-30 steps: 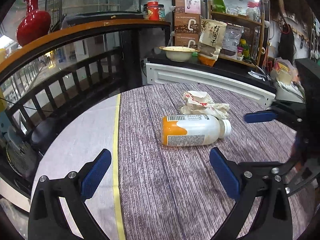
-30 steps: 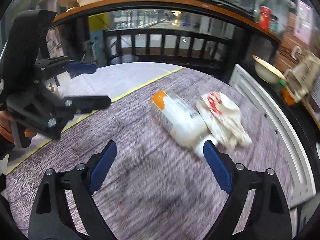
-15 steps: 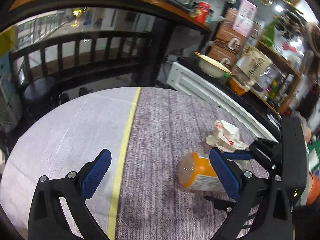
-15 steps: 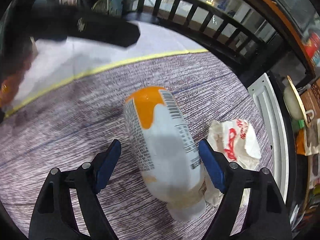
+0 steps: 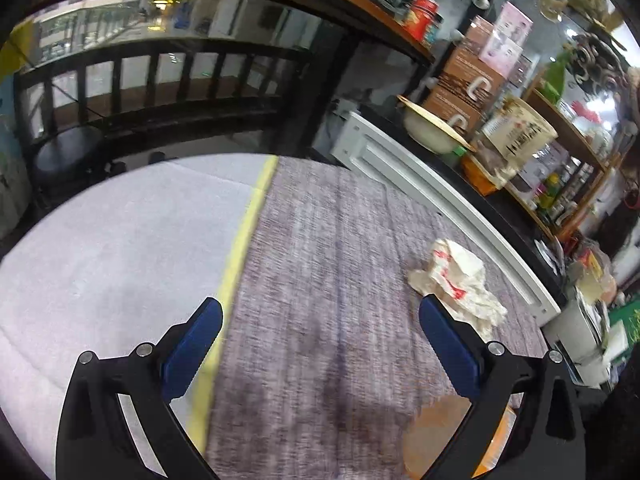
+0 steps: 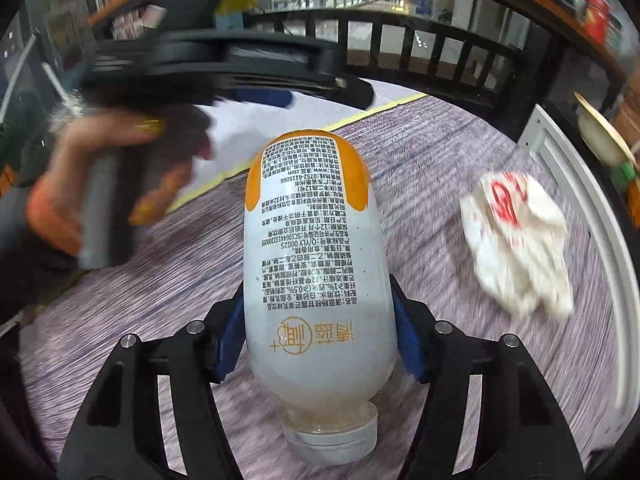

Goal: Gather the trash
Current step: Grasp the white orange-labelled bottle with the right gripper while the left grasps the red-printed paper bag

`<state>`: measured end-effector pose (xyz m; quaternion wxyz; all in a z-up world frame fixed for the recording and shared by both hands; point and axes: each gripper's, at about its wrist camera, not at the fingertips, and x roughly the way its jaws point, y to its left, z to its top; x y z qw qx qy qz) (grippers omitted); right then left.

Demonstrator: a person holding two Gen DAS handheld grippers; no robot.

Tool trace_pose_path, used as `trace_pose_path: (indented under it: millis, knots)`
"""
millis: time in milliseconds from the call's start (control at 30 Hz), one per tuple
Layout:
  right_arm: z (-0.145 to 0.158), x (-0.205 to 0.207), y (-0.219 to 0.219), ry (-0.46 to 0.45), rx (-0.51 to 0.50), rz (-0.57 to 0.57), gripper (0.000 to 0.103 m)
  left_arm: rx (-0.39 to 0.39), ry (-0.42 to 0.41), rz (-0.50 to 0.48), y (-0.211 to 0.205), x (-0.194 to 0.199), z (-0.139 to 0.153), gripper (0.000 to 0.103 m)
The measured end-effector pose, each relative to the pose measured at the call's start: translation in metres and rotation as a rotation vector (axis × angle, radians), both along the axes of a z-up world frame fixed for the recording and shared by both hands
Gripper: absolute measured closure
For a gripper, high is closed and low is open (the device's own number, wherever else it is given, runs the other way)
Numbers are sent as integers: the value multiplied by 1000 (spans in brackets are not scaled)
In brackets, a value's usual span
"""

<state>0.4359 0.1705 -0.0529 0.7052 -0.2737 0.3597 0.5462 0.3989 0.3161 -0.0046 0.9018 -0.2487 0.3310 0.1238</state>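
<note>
With the right tool (image 6: 316,338), its jaws just closing, pinching the bottle (image 6: 314,264) mid-body, lift it level while the spread left tool (image 5: 320,344) reaches right for the crumpled wrapper (image 5: 460,284).

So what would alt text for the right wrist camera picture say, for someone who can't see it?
The right claw has been closing its blue pads on a white and orange plastic bottle, cap nearest the camera. A crumpled red-and-white wrapper lies to its right on the purple tablecloth; the left claw, blurred, is at upper left in a person's hand.
</note>
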Motion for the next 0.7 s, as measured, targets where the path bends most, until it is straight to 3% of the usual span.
trace_pose_path:
  millis: [167,300,467,533,567,633,700]
  knots:
    - [4,-5,-60,31,54,-134,40,96,-15,-160,-49,29,1,6]
    - [8,-10,-91,15,68,-197,40,84,-27,-265,-70,61,0,6]
    - [8,-14,-111,22,90,-247,40,159,134,-277,-90,124,-14,6]
    - [7,-17,-115,40,111,-256,40,133,191,-284,-91,137,-26,23]
    - [6,-17,-117,49,116,-259,40,119,202,-289,-92,140,-31,41]
    - [4,-20,-121,52,124,-262,40,118,183,-272,-94,135,-32,50]
    - [0,-23,-125,44,122,-266,40,86,158,-273,-96,127,-31,76]
